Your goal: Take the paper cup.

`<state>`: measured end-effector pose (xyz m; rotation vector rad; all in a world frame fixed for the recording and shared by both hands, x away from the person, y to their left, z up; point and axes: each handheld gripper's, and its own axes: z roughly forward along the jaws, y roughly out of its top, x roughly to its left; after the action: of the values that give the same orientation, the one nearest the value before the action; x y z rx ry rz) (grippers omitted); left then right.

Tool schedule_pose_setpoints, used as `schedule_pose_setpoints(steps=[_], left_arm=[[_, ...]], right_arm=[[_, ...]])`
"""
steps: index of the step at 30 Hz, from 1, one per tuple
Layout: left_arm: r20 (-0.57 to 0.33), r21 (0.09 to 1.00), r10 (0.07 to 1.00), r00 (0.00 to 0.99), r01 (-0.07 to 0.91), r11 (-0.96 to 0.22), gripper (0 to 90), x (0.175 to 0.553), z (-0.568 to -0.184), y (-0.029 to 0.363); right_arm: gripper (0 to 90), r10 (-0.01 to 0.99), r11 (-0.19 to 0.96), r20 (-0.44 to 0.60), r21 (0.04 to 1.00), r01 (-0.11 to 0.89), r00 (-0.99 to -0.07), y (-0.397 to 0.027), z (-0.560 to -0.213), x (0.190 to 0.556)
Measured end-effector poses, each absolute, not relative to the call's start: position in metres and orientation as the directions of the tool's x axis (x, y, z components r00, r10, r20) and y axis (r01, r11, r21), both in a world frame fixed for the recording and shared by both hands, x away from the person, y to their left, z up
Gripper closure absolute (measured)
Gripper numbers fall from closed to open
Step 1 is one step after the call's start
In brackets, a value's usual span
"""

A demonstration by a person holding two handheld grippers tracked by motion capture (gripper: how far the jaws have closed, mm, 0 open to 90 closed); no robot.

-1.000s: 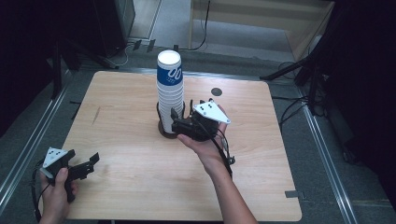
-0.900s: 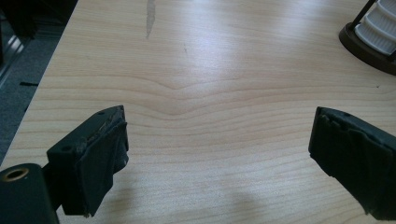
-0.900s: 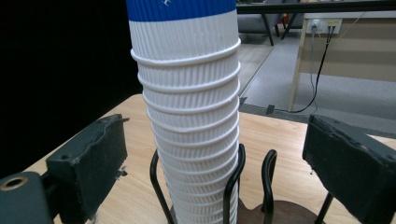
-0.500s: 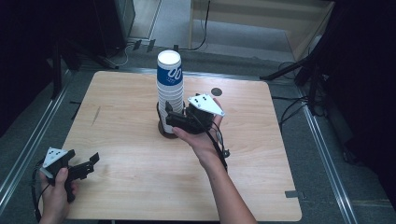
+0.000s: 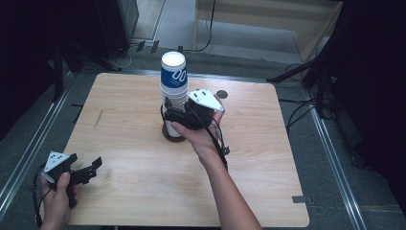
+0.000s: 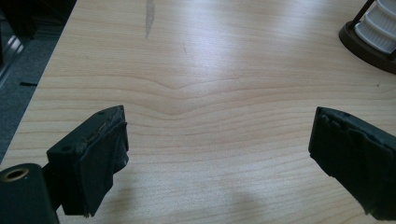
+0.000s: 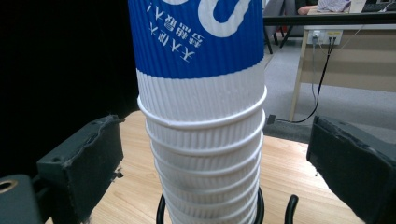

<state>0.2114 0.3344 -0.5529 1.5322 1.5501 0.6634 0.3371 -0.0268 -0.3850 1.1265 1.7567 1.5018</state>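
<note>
1. Cup stack (image 5: 173,91) sits upside down in its dark holder (image 5: 168,134), surface (image 5: 268,158) centre; wire uprights keep it vertical.
2. Your right tool (image 7: 212,168) straddles it, jaws just widened, pads clear: released.
3. Left tool (image 5: 91,167) parked at 7 o'clock, agape, nothing between the jaws.

1. In the right gripper view, the cup stack (image 7: 201,116) between the jaws is cut off above by the top edge; its printed logo is incomplete.
2. Its black wire holder (image 7: 210,210) below the jaws is cropped by the bottom edge.
3. In the left gripper view, the holder base (image 6: 369,44), beyond the right-hand jaw, is cut by the frame corner.
</note>
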Motion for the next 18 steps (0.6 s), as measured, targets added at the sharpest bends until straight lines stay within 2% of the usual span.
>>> schedule_pose_setpoints(steps=[18], left_arm=[[-0.193,0.838,0.976,0.099,0.535,0.112,5.4,0.212,-0.553,0.334]], right_arm=[[3.3,0.871,0.014,0.097,0.975,0.222,-0.481,-0.013,-0.375,0.353]])
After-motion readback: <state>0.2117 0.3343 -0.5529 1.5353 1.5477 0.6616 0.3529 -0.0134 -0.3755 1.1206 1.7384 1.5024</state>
